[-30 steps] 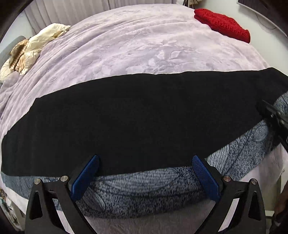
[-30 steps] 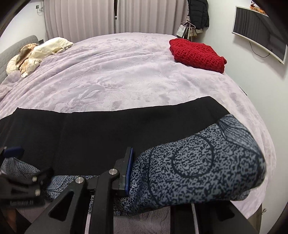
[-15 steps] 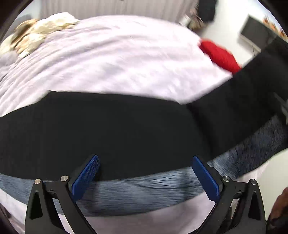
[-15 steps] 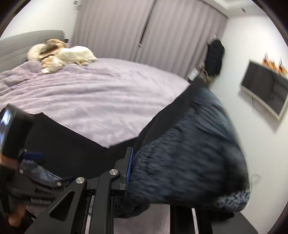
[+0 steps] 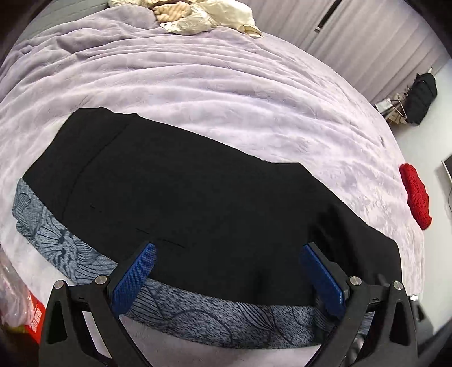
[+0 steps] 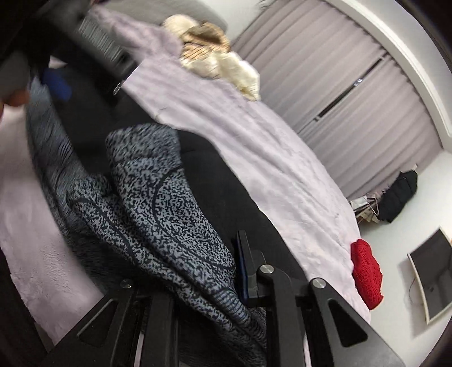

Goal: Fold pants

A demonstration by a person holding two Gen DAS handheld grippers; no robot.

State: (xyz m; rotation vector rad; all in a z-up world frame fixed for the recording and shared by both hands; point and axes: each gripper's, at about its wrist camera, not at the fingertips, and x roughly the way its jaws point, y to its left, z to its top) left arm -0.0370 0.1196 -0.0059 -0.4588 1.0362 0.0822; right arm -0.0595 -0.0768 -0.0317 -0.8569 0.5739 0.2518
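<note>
bed: lilac cover | on it: pants, red knit, cream bedding

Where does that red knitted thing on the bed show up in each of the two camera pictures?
Left wrist view: the red knitted thing lies at the far right edge, on the lilac bedspread, beyond the pants.
Right wrist view: it sits at lower right, at the bedspread's edge, right of the right gripper.
Shared landmark: the cream bundle of cloth at the head of the bed.
</note>
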